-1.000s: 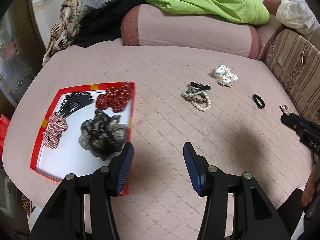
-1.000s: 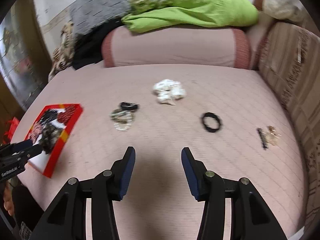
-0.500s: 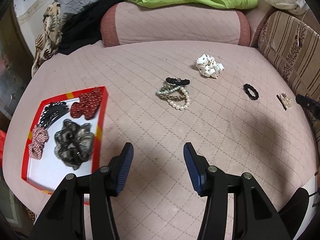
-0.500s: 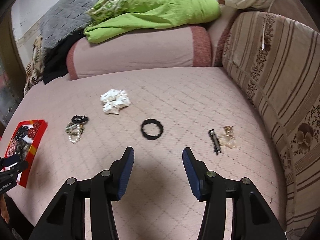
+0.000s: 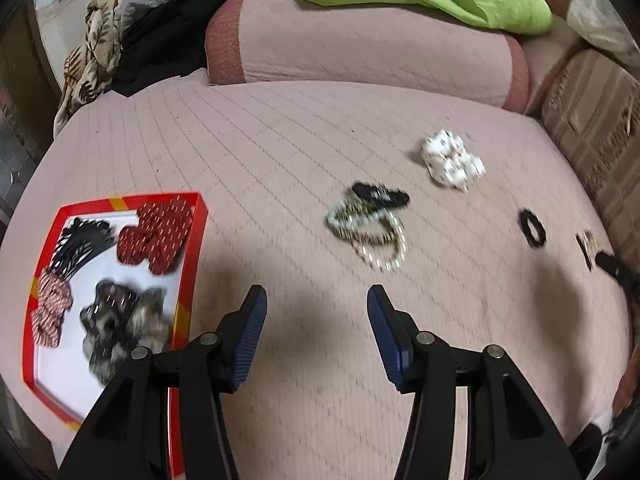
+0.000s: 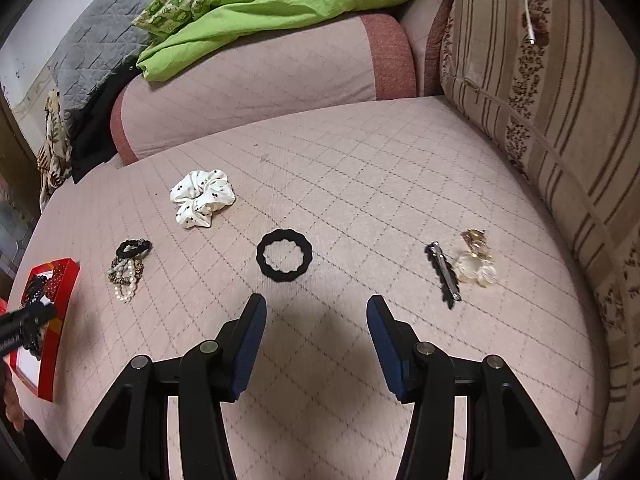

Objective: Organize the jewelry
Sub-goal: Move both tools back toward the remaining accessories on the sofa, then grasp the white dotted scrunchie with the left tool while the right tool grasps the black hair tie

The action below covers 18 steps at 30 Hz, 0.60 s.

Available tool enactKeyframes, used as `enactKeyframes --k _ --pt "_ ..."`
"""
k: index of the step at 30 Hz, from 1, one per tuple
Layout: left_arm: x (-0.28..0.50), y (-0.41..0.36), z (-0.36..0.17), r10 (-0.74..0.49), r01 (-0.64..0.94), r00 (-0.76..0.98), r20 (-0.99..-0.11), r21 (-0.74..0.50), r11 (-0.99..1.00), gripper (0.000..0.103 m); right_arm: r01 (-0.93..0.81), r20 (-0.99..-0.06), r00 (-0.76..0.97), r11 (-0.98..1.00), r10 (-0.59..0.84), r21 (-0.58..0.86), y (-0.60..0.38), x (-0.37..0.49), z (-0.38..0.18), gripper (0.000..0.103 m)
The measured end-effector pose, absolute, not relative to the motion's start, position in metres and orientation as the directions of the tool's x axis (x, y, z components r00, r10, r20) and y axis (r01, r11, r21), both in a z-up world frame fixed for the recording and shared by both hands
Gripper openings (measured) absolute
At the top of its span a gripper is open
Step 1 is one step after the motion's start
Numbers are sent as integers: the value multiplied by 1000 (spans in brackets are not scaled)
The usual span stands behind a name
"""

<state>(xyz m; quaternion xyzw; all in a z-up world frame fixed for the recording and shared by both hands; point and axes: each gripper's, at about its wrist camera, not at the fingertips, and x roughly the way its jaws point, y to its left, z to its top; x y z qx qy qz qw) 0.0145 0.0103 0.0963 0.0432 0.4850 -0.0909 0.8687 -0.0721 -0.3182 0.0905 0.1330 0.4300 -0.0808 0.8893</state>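
A red-rimmed white tray (image 5: 196, 236) lies at the left and holds a black claw clip, a red bow (image 5: 158, 236), a checked scrunchie and a grey scrunchie (image 5: 124, 320). On the pink sofa seat lie a pile of bead bracelets (image 5: 370, 236) with a black clip, a white spotted scrunchie (image 6: 202, 196), a black hair ring (image 6: 284, 260), a black hair pin (image 6: 444, 274) and a gold clear clip (image 6: 476, 262). My left gripper (image 5: 316, 312) is open and empty, short of the bracelets. My right gripper (image 6: 316, 320) is open and empty, just short of the black ring.
A pink bolster (image 6: 256, 84) with a green blanket (image 6: 280, 4) runs along the back. A striped back cushion (image 6: 560, 92) bounds the right side. Grey and patterned cloths (image 5: 92, 60) are piled at the back left. The tray also shows in the right wrist view (image 6: 60, 304).
The left gripper has swung right, from over the tray toward the bracelets. The right gripper has swung right and closer to the black ring and the clips. Both stay open.
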Motion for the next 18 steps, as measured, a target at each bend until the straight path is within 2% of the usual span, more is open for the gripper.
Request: enactKeyframes --k 9,18 --pt "69 -1 73 -176 230 467 -866 -73 970 51 256 -790 613 944 7 207 -319 -42 68 59" --pt "120 -27 65 -291 244 410 -864 -204 948 51 194 -760 643 938 98 286 -294 6 64 60"
